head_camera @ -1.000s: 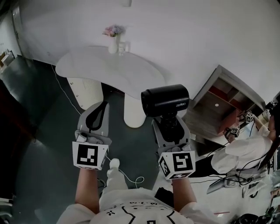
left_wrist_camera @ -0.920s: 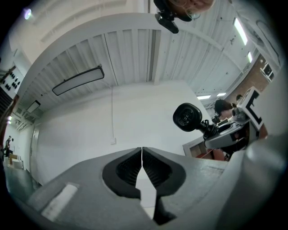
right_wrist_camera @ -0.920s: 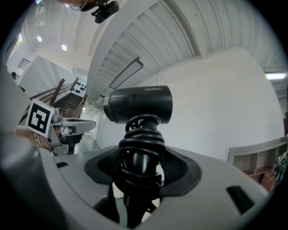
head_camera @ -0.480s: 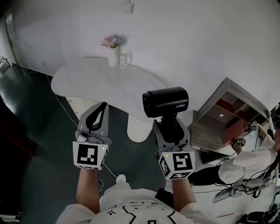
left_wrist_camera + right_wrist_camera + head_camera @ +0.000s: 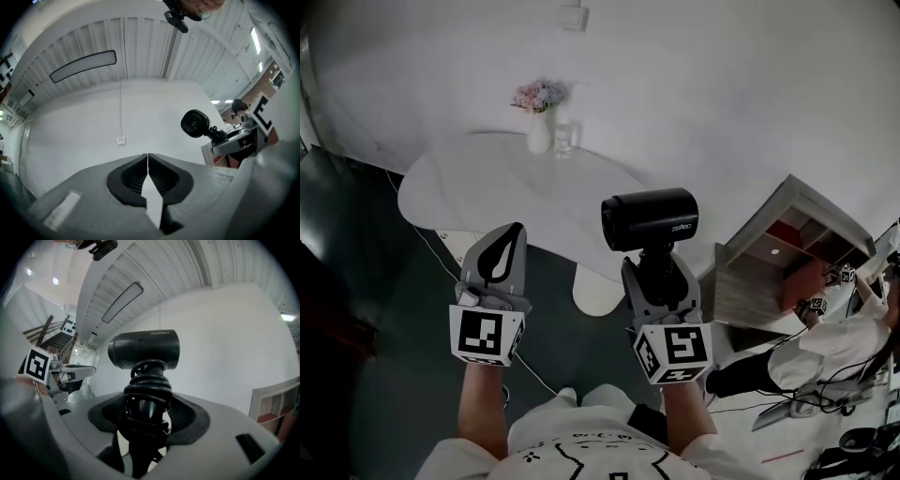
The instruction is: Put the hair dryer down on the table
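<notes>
Short of the white bench (image 5: 469, 183), the level right gripper (image 5: 656, 267) clamps the hair dryer (image 5: 650, 218) upright, while the left gripper (image 5: 506, 239) is closed and empty.

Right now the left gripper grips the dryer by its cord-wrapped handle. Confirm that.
Not right. It is the right gripper that grips the dryer by its cord-wrapped handle, as the right gripper view shows. The left gripper holds nothing: the left gripper view shows its fingers together.

right claw (image 5: 149, 427) gripping hair dryer (image 5: 144, 350) handle
</notes>
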Motion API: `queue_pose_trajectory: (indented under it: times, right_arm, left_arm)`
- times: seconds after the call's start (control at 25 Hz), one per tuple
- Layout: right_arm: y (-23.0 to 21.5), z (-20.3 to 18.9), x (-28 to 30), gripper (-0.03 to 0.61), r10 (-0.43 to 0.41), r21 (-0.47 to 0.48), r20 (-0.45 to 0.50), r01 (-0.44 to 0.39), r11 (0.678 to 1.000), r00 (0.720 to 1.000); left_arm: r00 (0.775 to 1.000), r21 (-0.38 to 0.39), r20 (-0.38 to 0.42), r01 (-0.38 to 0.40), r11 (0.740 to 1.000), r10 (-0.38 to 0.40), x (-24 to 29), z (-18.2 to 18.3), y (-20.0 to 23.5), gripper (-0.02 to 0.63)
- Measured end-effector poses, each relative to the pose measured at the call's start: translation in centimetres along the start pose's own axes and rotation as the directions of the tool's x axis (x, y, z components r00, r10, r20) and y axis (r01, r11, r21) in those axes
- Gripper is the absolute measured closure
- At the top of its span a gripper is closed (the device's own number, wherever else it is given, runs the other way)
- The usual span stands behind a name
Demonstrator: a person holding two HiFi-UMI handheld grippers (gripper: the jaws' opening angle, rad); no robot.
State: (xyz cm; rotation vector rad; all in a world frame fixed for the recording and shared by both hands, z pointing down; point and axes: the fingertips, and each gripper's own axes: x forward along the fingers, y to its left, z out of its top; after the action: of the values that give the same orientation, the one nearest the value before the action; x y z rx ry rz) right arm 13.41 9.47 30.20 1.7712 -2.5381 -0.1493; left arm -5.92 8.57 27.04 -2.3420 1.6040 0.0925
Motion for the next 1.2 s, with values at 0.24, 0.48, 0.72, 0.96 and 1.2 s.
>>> queue_pose_trajectory:
  times: [0.24, 0.48, 0.72, 0.96, 1.2]
  right_arm:
    - [-0.2, 0.0, -0.2, 0.320, 0.041, -0.008, 0.002, -0.041, 0.999, 0.999]
    - [-0.4, -1.1, 2.4, 0.321, 0.068, 0.003, 0.022, -0.068, 0.998, 0.997]
    - [-0.8, -1.9, 8.0, 0.319, 0.076, 0.025, 0.015, -0.076, 0.997, 0.997]
    - [-1.9, -2.7, 15.1, 0.319, 0.068, 0.038, -0.006, -0.068, 0.997, 0.998]
    - [-4.1, -3.6, 23.4, 0.319, 0.037, 0.084, -0.036, -0.034, 0.996, 0.999]
  left_arm:
    - [1.000, 0.017, -0.008, -0.029, 0.999, 0.029, -0.5, 0.3, -0.8, 0.594]
    - [0.998, 0.025, -0.004, -0.058, 0.998, 0.059, 0.4, -1.1, 0.4, 0.594]
    - [0.998, 0.033, -0.010, -0.068, 0.997, 0.068, 4.0, -2.9, 3.6, 0.594]
    - [0.998, 0.027, -0.022, -0.059, 0.998, 0.060, 10.2, -5.2, 7.5, 0.594]
    - [0.998, 0.035, -0.067, -0.013, 0.999, 0.015, 17.5, -8.1, 10.9, 0.594]
